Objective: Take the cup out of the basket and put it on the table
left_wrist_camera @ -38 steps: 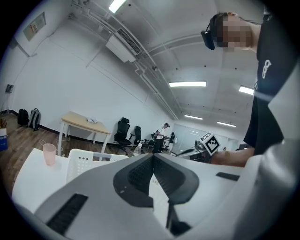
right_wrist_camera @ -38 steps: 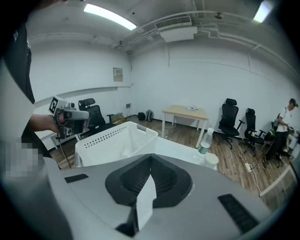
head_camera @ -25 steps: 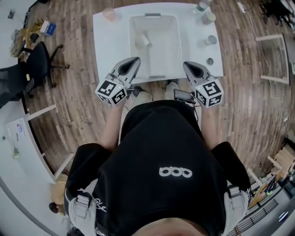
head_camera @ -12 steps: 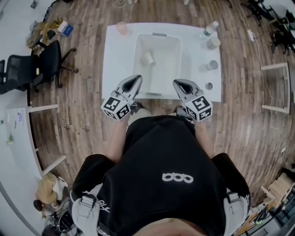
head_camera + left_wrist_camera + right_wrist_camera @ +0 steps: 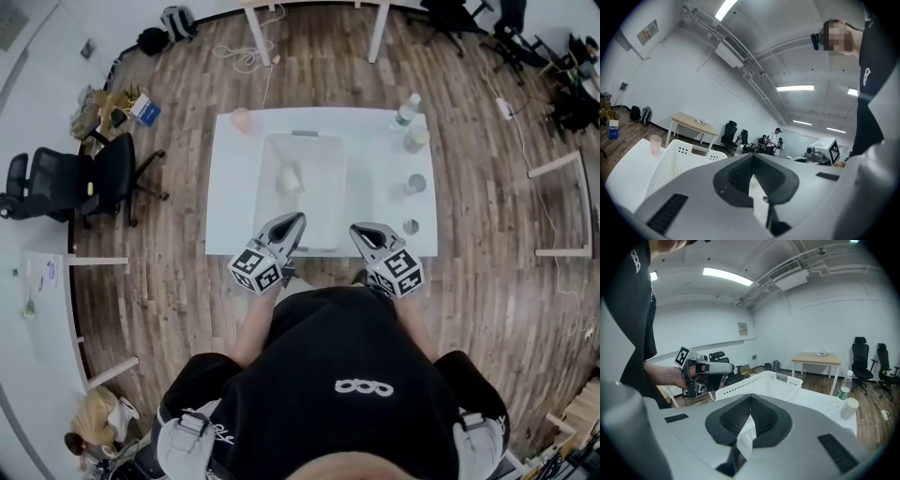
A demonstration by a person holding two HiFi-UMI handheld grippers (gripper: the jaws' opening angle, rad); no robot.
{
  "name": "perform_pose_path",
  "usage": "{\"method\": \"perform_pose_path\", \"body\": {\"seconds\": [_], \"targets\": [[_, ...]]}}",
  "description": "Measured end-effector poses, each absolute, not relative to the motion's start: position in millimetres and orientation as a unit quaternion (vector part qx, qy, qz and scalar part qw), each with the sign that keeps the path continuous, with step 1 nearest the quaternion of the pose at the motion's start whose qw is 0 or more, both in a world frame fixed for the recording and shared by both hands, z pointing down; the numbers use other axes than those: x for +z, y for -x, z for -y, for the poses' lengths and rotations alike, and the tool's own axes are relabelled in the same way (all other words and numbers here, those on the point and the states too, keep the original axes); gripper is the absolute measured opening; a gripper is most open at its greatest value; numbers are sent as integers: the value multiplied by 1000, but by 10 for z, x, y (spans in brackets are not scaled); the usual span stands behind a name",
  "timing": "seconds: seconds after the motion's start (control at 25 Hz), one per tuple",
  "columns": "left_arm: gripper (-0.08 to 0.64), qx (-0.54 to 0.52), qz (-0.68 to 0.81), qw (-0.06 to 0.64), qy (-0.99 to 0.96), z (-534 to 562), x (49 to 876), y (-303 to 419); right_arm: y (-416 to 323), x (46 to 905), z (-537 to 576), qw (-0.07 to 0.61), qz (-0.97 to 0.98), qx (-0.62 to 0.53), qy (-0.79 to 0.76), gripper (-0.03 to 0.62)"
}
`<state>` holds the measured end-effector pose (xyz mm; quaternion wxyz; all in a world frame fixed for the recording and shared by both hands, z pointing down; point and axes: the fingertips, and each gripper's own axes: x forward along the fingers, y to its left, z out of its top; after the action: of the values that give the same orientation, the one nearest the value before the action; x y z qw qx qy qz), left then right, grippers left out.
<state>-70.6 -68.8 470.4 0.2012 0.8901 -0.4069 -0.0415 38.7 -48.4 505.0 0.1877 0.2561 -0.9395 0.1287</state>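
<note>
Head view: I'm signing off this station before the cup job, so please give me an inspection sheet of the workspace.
Surface: white table, standing on a wood floor.
Job's things: cup appears to lie on its side inside the white basket; not yet taken out.
Clutter: pink cup at the far left corner; bottle, white cup, grey cup and small round item along the right edge.
Grippers: left gripper and right gripper both shut, empty, at the near edge.
Cables: pale cord coiled on the floor beyond the table.
Surroundings: black office chairs at left.
</note>
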Motion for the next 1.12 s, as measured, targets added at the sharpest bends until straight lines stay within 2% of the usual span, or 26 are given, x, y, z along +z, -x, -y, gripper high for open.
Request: {"method": "perform_pose_path", "body": {"seconds": [0.88, 1.12], "targets": [[8, -20, 404, 208, -891, 960, 4682, 620, -713, 4990, 766, 156, 928, 141, -308, 25], [8, 21, 433, 213, -875, 1167, 4925, 692, -741, 5019, 727, 153, 926, 146, -311, 25]]}}
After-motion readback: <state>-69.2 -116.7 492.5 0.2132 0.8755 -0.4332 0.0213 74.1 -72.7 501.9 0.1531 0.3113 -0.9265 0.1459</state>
